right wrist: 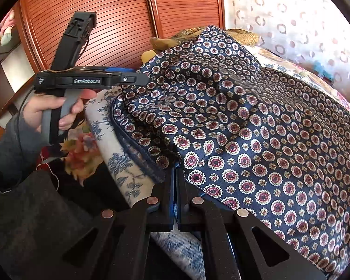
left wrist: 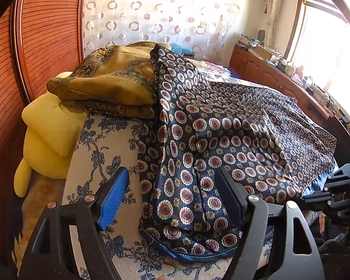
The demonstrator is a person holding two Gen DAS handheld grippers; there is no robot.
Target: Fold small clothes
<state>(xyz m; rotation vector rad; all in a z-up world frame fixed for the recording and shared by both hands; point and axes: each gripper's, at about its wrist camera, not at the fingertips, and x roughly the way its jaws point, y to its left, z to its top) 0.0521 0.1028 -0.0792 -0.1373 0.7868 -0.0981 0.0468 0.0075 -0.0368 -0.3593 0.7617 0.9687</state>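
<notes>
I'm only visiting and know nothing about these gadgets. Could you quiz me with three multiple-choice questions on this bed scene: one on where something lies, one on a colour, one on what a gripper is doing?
1. Where does the folded olive-gold patterned cloth lie?
A. Under the window
B. Beyond the dark navy satin garment with red-and-cream medallions, beside the yellow plush cushion
C. On the floor

2. What colour is the ribbed pad on a finger of the left gripper?
A. Blue
B. Green
C. White

3. How does the right gripper stand?
A. Wide open above the bed
B. Closed at the navy garment's edge
C. Holding the yellow cushion

Answers: 1 B, the gold cloth sits at the bed's far end next to the cushion. 2 A, the pad is plainly blue. 3 B, its jaws meet where the hem starts.
</notes>
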